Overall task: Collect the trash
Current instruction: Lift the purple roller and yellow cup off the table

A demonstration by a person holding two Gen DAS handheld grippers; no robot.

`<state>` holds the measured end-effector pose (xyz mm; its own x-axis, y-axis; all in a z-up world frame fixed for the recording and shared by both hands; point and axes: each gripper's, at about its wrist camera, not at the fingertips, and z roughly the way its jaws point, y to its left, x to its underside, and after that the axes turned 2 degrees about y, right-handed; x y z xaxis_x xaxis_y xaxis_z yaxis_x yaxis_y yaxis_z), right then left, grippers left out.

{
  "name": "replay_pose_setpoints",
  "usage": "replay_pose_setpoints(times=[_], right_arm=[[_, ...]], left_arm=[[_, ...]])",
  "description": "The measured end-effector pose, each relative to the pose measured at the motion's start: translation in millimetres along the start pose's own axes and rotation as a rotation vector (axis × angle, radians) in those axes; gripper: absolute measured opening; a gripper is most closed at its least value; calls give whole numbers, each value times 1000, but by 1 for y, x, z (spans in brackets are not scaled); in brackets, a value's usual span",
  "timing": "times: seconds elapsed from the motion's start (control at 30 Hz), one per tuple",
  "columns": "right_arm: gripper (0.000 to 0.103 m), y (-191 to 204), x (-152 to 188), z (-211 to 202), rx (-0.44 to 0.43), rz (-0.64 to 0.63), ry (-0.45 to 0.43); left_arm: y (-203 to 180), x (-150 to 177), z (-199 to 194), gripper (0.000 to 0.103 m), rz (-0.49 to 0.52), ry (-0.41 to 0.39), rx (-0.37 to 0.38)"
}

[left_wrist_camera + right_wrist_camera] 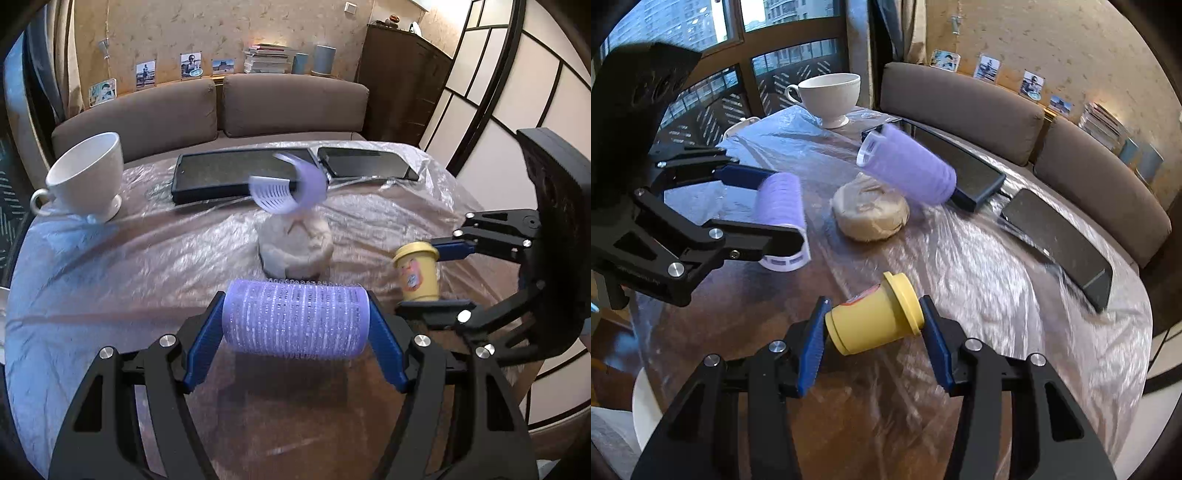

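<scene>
My left gripper (295, 325) is shut on a purple hair roller (295, 319), held crosswise between its blue pads above the table; it also shows in the right wrist view (781, 206). My right gripper (873, 325) is shut on a small yellow tub (875, 319) lying sideways between its pads; the tub also shows in the left wrist view (419, 271). A second purple roller (908, 168) is blurred, tilted above a crumpled beige wad (871, 212) at the table's middle. That roller (288, 188) and the wad (295, 245) also show in the left wrist view.
The round table (997, 295) is covered with clear plastic film. A white cup (88, 173) stands at the far left. A black tablet (236, 175) and a black phone (365, 166) lie at the back. A brown sofa (221, 110) is behind.
</scene>
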<state>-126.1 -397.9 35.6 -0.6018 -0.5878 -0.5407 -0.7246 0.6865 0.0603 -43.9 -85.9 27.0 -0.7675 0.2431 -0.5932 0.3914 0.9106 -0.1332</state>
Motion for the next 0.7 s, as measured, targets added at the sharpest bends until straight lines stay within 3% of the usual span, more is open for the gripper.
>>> replay_pose_setpoints(times=[0.33, 0.7], right_arm=[[48, 6, 28, -9, -10, 186, 10], [49, 18, 51, -24, 9, 292, 2]], left_arm=[[-7, 21, -15, 73, -50, -9, -20], [-24, 45, -31, 73, -62, -23, -21]])
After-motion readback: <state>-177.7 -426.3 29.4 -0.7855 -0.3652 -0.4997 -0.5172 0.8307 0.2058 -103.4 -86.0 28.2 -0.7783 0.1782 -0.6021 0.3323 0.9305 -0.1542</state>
